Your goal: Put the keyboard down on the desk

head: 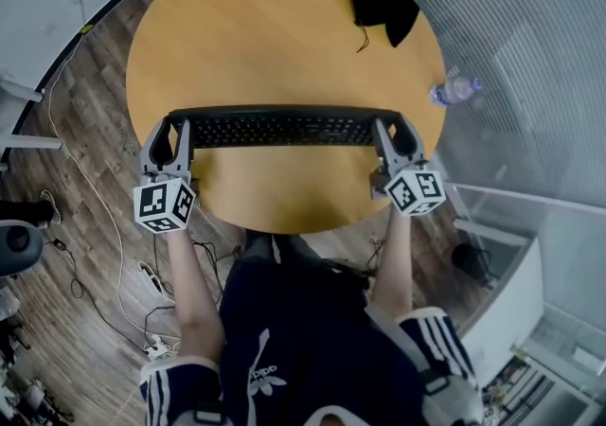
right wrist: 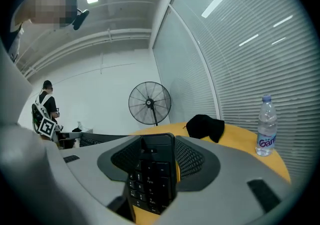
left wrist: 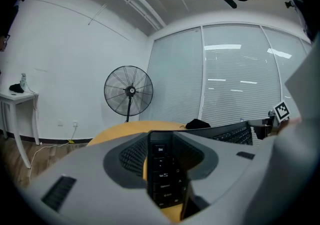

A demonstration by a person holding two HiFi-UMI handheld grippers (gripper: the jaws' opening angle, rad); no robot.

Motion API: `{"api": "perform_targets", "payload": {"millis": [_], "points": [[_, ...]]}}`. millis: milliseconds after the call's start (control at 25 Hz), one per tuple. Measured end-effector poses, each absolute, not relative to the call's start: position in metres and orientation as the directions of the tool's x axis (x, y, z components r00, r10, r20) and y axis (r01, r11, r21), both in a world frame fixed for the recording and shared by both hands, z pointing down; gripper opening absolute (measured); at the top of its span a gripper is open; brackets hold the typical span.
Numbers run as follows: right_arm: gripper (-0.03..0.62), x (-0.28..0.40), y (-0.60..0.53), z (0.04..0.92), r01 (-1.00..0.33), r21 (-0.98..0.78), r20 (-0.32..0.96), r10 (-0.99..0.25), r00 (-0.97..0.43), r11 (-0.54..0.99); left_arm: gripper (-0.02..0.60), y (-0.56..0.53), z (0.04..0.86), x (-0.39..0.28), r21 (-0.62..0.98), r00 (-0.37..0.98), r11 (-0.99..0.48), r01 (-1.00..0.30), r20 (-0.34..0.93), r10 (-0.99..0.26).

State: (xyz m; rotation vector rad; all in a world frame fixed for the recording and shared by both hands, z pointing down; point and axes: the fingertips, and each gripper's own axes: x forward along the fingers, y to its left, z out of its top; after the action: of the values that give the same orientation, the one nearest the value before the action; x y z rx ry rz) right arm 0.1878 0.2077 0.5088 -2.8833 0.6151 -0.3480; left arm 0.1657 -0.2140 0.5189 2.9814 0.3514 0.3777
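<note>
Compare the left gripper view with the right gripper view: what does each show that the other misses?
Only the left gripper view shows the white side table against the wall, and the Esc end of the keyboard between the jaws of the left gripper. Only the right gripper view shows the water bottle on the desk, a person standing far back, and the keypad end between the jaws of the right gripper. Both show the fan, the black cloth and a gripper shut on the keyboard.
</note>
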Motion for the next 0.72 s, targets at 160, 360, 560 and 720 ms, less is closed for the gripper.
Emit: {"api": "perform_targets", "payload": {"millis": [160, 360, 560, 720], "points": [[0.198, 0.197, 0.207, 0.538, -0.364, -0.246, 0.242, -0.421, 0.874, -0.898, 0.144, -0.215, 0.540, 0.176, 0.145, 0.929, -0.968, 0.206, 0.281, 0.240], [0.198, 0.208, 0.205, 0.558, -0.347, -0.246, 0.283, -0.410, 0.867, -0.905, 0.144, -0.216, 0.564, 0.184, 0.161, 0.917, -0.972, 0.173, 0.334, 0.219], [0.198, 0.223, 0.210, 0.578, -0.338, -0.245, 0.325, -0.405, 0.855, -0.909, 0.143, -0.211, 0.587, 0.192, 0.179, 0.906, -0.973, 0.146, 0.370, 0.204], [0.198, 0.229, 0.212, 0.593, -0.316, -0.278, 0.345, -0.402, 0.849, -0.907, 0.143, -0.209, 0.590, 0.203, 0.180, 0.903, -0.973, 0.144, 0.377, 0.204]]}}
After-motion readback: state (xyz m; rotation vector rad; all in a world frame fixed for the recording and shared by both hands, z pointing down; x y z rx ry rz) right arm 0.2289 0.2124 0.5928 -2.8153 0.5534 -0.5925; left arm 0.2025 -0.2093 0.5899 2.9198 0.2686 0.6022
